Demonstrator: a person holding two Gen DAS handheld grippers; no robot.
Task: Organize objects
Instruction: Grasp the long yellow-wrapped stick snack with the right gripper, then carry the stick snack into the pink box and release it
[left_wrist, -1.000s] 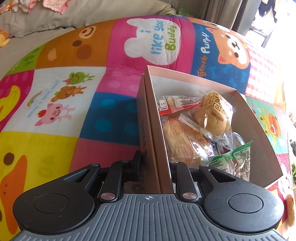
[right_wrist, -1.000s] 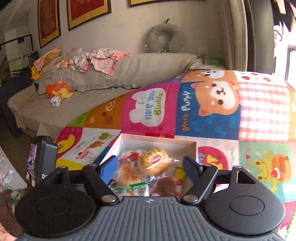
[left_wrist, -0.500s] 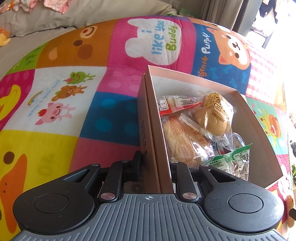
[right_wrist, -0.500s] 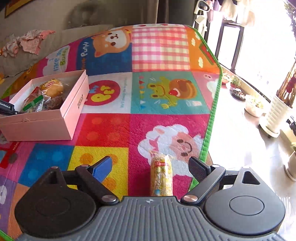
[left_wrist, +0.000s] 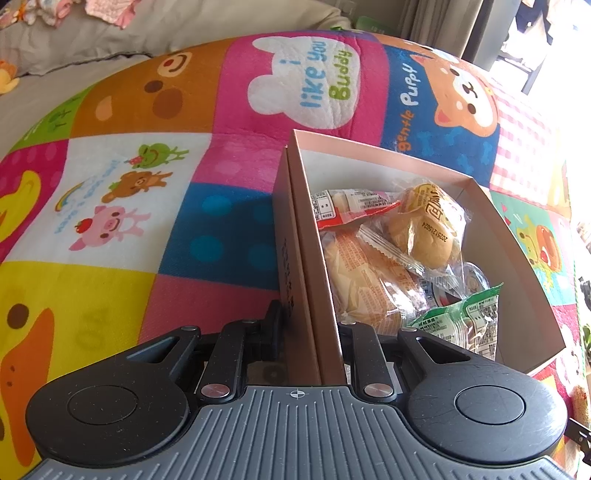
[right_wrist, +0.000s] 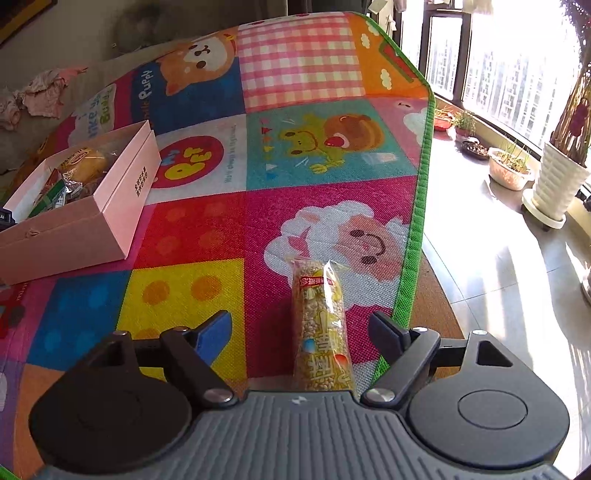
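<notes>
Left gripper (left_wrist: 312, 328) pinches the cardboard box (left_wrist: 310, 280) wall; right gripper (right_wrist: 303, 332) fingers (right_wrist: 212, 332) closing around a crinkly tubular snack pack (right_wrist: 321, 328).

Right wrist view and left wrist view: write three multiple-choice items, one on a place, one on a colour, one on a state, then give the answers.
1. Where does the grain bar lie?
A. inside the box
B. on the play mat between the fingers of the right claw
C. on the tiled floor

2. What colour is the outside of the box?
A. pink
B. green
C. black

3. What is the left claw doing?
A. hanging open above the mat
B. gripping a snack packet
C. clamped on a side wall of the box

Answers:
1. B: the bar rests on the play mat, with a finger on each side; the jaws are closing but not yet touching it.
2. A: its walls show pale pink.
3. C: one finger sits outside the wall, the other inside by the snack packets.
</notes>
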